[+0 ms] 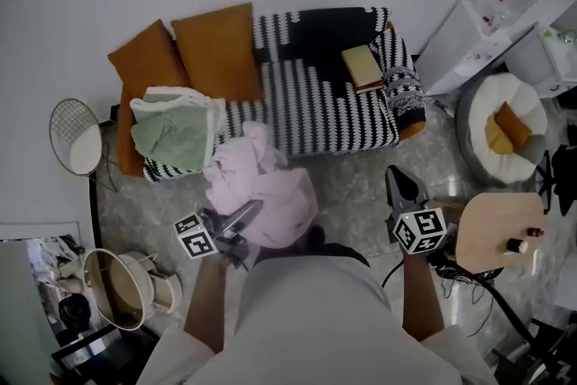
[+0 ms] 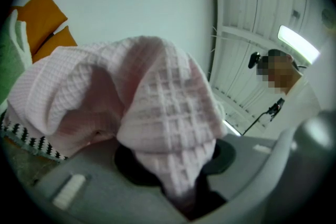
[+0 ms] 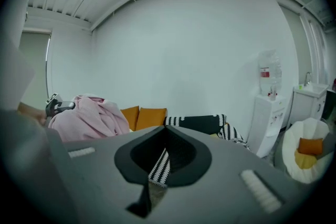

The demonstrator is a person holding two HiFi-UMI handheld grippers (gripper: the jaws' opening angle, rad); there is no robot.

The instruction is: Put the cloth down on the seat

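A pink waffle-weave cloth (image 1: 263, 189) hangs bunched in front of the sofa, off the seat, with my left gripper (image 1: 245, 215) shut on it. In the left gripper view the pink cloth (image 2: 157, 102) drapes over the jaws and hides the fingertips of the left gripper (image 2: 176, 168). The sofa seat (image 1: 334, 113) has a black-and-white striped cover. My right gripper (image 1: 403, 185) is held to the right of the cloth, apart from it, shut and with nothing in it. In the right gripper view the right gripper (image 3: 165, 131) points at the sofa (image 3: 197, 123), with the pink cloth (image 3: 92, 115) at the left.
A green and white cloth (image 1: 173, 132) lies on the sofa's left end below two orange cushions (image 1: 216, 50). A book (image 1: 361, 66) rests on the right armrest. A round wooden table (image 1: 500, 230), a white pouf (image 1: 505, 126), a wire fan (image 1: 76, 136) and a bin (image 1: 113, 287) stand around.
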